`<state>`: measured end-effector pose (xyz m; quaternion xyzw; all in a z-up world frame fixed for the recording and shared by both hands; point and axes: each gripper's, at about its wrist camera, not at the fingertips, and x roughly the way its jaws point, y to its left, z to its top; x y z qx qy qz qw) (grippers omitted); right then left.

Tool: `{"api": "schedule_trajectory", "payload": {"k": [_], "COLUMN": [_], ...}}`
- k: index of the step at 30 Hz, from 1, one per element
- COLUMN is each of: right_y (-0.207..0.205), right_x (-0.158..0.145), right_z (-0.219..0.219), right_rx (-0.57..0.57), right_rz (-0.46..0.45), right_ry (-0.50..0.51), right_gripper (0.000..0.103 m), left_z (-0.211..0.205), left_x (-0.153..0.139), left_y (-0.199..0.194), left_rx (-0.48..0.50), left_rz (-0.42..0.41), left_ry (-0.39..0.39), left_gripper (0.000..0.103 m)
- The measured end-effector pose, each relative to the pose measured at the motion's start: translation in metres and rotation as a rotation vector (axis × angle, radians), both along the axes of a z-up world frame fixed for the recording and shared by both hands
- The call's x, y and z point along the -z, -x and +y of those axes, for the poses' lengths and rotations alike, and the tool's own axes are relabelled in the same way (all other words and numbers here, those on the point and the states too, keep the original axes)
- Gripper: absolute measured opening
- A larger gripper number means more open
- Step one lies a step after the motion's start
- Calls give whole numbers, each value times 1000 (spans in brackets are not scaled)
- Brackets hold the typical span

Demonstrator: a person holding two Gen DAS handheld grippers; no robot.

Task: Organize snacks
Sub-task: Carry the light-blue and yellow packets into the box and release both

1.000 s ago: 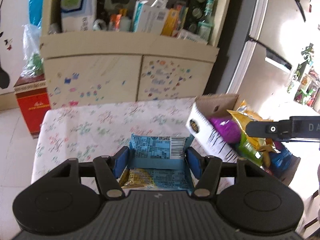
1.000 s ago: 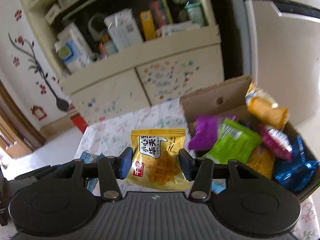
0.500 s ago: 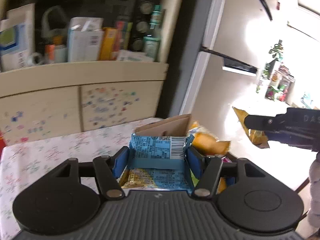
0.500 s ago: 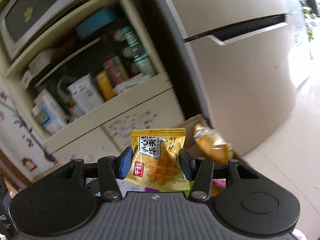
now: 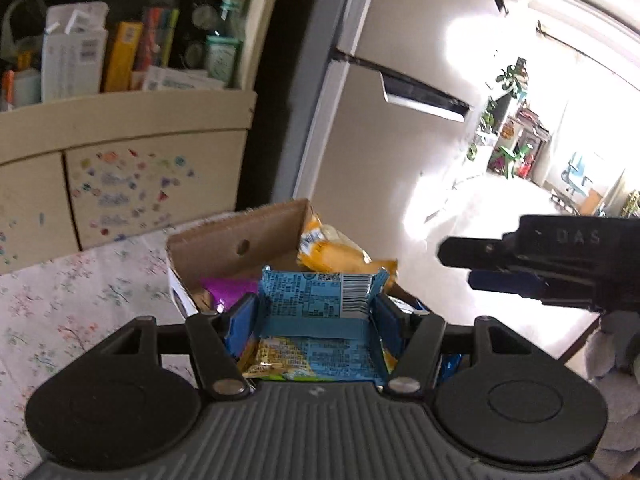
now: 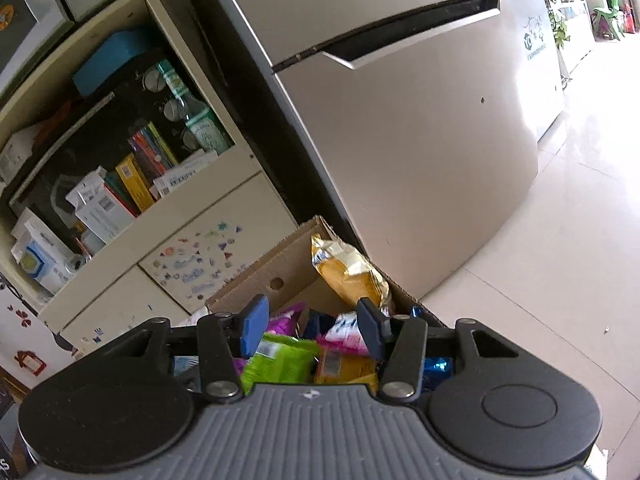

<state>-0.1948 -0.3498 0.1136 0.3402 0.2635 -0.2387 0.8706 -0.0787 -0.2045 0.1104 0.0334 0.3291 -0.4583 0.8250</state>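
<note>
The cardboard box (image 5: 256, 240) stands on the flowered tablecloth (image 5: 80, 280), its brown walls rough and stiff, already holding soft, shiny snack bags in purple, green and yellow. The left gripper (image 5: 316, 316) pinches a flat, crinkly blue packet (image 5: 320, 292) just over the box; I think it should go over a free gap and sink low before it opens. The right gripper (image 6: 312, 324) hangs above the box with its jaws apart and nothing between them.
</note>
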Motion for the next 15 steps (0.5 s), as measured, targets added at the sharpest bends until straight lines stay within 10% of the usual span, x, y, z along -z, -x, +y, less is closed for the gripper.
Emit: {"api": "schedule_trajectory", "payload": {"k": [15], "right_y": [3], "right_x": [3], "right_z": [-2], "right_rx": [41], "right_rz": [34], "right_ry": [-10], "right_gripper": [77], "left_z": [-14], "left_x": [21], "left_y": [25], "left_rx": [69], "left_rz": [-31], "left_ry": [-91], "left_gripper": [90]}}
